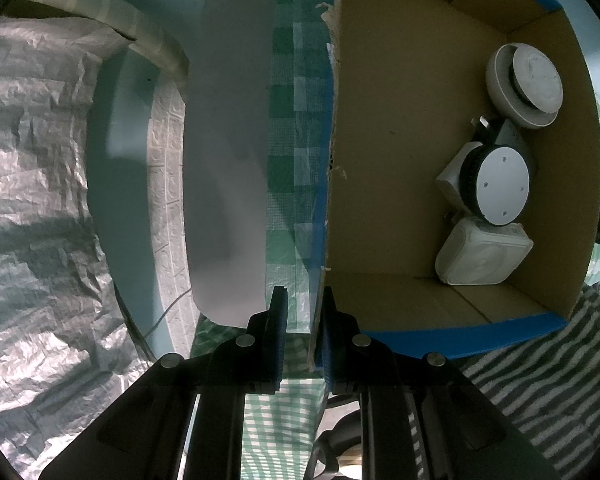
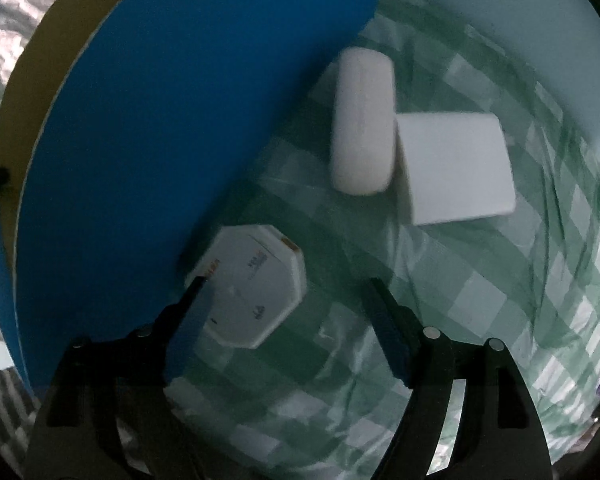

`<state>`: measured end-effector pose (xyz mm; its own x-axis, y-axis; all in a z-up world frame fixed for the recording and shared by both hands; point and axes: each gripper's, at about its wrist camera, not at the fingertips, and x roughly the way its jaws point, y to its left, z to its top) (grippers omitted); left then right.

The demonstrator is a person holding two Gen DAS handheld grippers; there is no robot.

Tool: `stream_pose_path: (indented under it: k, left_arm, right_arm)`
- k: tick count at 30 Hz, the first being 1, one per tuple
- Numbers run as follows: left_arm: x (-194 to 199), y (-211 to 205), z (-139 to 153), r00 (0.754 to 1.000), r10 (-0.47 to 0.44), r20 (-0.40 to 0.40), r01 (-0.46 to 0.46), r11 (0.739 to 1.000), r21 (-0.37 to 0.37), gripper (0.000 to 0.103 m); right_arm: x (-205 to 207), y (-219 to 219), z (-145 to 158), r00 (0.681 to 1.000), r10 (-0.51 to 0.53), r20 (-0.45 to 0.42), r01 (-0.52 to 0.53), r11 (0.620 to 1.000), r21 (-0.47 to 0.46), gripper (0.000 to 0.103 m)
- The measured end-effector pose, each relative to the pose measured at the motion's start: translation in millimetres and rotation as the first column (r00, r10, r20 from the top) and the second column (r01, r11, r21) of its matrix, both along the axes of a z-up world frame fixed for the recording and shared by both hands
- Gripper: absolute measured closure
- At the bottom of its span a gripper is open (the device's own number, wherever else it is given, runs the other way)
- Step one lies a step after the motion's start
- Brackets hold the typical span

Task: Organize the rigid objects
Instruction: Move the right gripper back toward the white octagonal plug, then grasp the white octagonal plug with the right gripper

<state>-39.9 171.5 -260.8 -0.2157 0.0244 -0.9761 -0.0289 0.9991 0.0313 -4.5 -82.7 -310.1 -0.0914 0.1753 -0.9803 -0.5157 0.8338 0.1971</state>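
The left claw [image 1: 302, 312] points steeply down, clenched on the cardboard box's [image 1: 400, 160] wall. Just beside that box, the right claw [image 2: 286, 280] hangs downward, released, jaws straddling the octagonal white box [image 2: 252, 292] on the checked cloth [image 2: 460, 300].

print on the octagonal box [image 2: 248, 292] — too blurred to read.
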Motion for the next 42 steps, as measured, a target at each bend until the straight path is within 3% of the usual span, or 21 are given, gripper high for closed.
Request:
stream_pose_path:
  k: [6, 11, 16, 20, 23, 29, 33, 39, 42]
  left_arm:
    - [0, 0, -1, 1.000, -0.004, -0.002, 0.004, 1.000, 0.002, 0.087]
    - [0, 1, -1, 1.000, -0.002, -0.005, 0.002, 1.000, 0.005, 0.087]
    - [0, 1, -1, 1.000, -0.003, -0.006, 0.003, 1.000, 0.003, 0.087]
    - [-1, 2, -2, 1.000, -0.001, -0.009, 0.001, 1.000, -0.001, 0.087]
    - [-1, 2, -3, 1.000, 0.001, -0.008, -0.001, 1.000, 0.000, 0.087]
    - [-1, 2, -3, 1.000, 0.003, -0.007, -0.003, 1.000, 0.002, 0.087]
    - [-1, 2, -4, 1.000, 0.000, -0.008, 0.000, 1.000, 0.006, 0.087]
    - [-1, 1, -5, 1.000, -0.004, -0.011, 0.005, 1.000, 0.007, 0.087]
    - [0, 1, -5, 1.000, -0.005, -0.010, 0.005, 1.000, 0.006, 0.087]
  right_arm:
    - [4, -6, 7, 0.999, -0.048, 0.017, 0.047, 0.995, 0.088, 0.026]
    - [3, 5, 8, 0.996, 0.052, 0.076, -0.058, 0.996, 0.069, 0.026]
    - [-7, 5, 9, 0.990, 0.091, 0.103, -0.098, 0.993, 0.064, 0.026]
    - [-21, 24, 6, 0.986, 0.126, 0.112, -0.119, 0.991, -0.064, 0.026]
    - [-35, 38, 1, 0.965, 0.225, 0.136, -0.198, 0.962, -0.191, 0.025]
    - [-32, 13, 2, 0.987, 0.131, 0.096, -0.112, 0.977, -0.183, 0.025]
    - [-19, -16, 2, 0.999, -0.007, 0.037, 0.012, 0.991, -0.136, 0.025]
    - [0, -56, -3, 0.979, -0.193, -0.066, 0.185, 0.977, -0.109, 0.025]
    - [4, -67, -1, 0.975, -0.210, -0.079, 0.201, 0.974, -0.108, 0.025]
